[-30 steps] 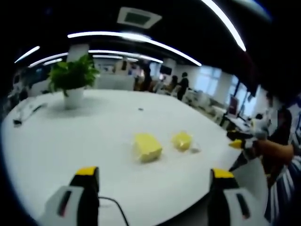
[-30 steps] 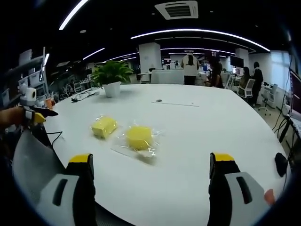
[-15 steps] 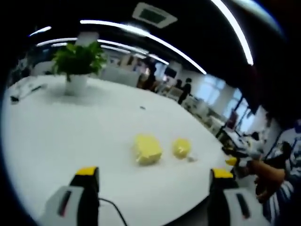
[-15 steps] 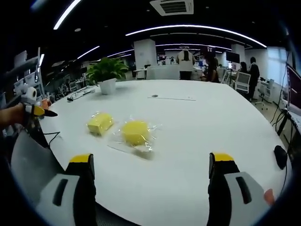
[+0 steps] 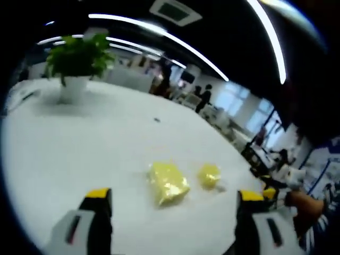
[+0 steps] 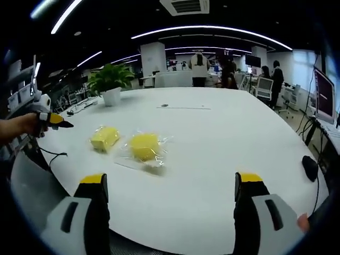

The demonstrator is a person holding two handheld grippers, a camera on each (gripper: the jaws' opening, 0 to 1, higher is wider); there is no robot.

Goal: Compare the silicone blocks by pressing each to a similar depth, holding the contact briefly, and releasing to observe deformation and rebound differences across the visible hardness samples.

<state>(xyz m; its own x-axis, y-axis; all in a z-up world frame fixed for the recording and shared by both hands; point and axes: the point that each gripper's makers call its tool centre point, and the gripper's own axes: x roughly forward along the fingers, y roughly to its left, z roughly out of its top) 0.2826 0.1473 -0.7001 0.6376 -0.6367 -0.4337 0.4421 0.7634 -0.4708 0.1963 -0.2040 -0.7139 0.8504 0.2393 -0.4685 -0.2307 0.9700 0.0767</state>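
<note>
Tabletop, white and broad with a curved near edge [image 6: 212,159], carries everything we can see of the task; two yellow silicone blocks lie on it side by side, near each other but apart. In the right gripper view the rectangular block [image 6: 104,138] sits on the left and the rounder block [image 6: 144,146] lies just to its right inside a clear plastic wrapper [image 6: 159,142]; in the left gripper view the rectangular block [image 5: 168,183] is the nearer and larger, with the rounder one [image 5: 209,175] beyond it to the right. We hold the right gripper [image 6: 172,212] above the near edge with its yellow-tipped jaws wide apart and nothing between them; the left gripper [image 5: 172,218] likewise shows its jaws spread and empty, short of both blocks. The left gripper also appears at the left edge of the right gripper view, held in a hand [image 6: 18,127]. A potted plant [image 6: 109,82] in a white pot stands at the far side of the table; a dark mouse [image 6: 309,167] rests near the right edge. Long ceiling light strips [image 6: 212,29] curve overhead beside an air vent [image 6: 185,5]; people [image 6: 199,66] stand among desks in the open office behind.
</note>
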